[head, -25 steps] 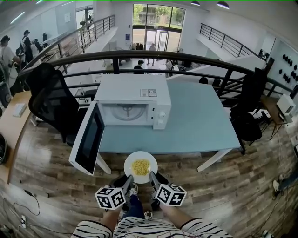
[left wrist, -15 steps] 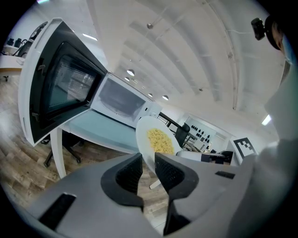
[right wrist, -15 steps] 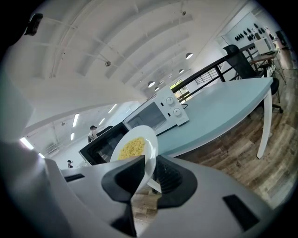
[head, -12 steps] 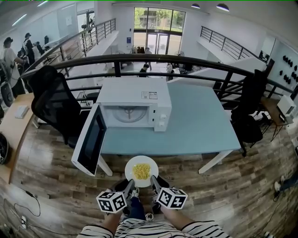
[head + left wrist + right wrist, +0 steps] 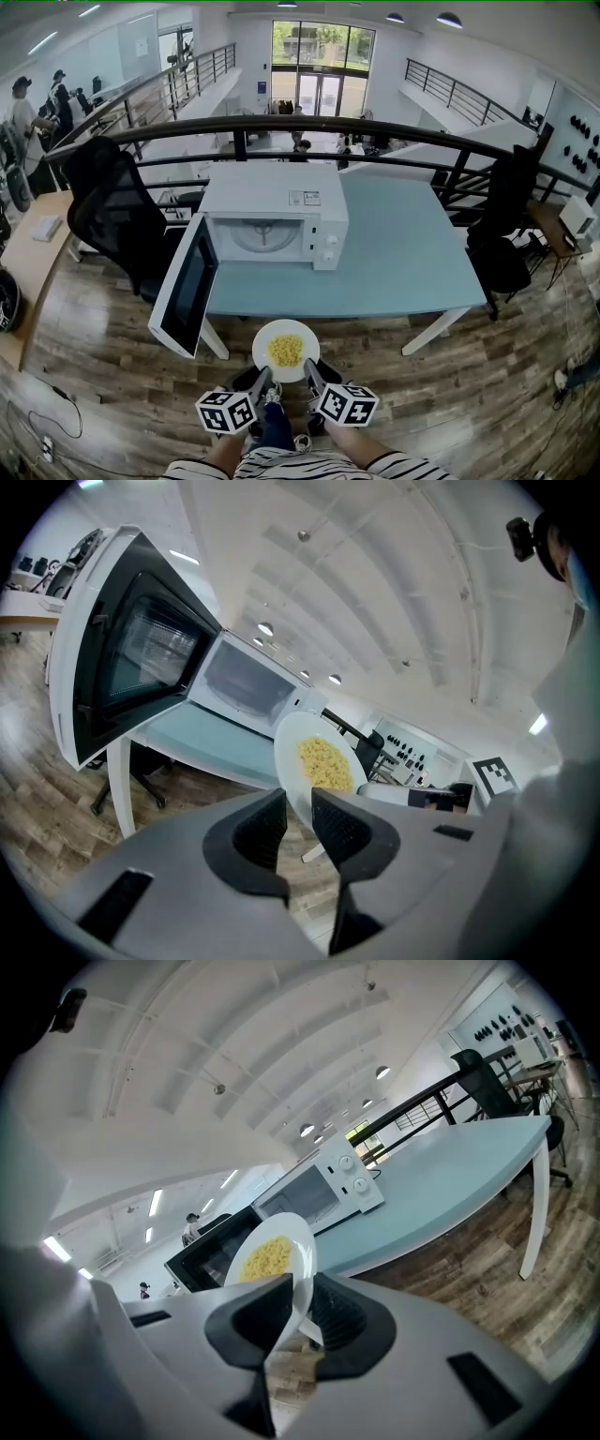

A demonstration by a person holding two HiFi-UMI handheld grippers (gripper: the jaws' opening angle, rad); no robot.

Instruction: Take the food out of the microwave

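A white plate (image 5: 286,350) of yellow food hangs level in the air just in front of the table's near edge. My left gripper (image 5: 263,375) is shut on the plate's near left rim, and the left gripper view shows the plate (image 5: 319,766) wedged between the pads of that gripper (image 5: 298,822). My right gripper (image 5: 307,367) holds the near right rim. Its jaws are closing, with the plate (image 5: 272,1255) between the pads of that gripper (image 5: 302,1312). The white microwave (image 5: 277,211) stands on the table with its door (image 5: 185,284) swung wide open to the left. Its cavity holds only the turntable.
The light blue table (image 5: 403,244) has bare surface to the right of the microwave. A black office chair (image 5: 108,211) stands at the left and another (image 5: 502,239) at the right. A black railing runs behind the table. The floor is wood.
The head view has shifted a little. Both grippers keep the plate at about the same spot off the table's front edge. People in the background have moved.
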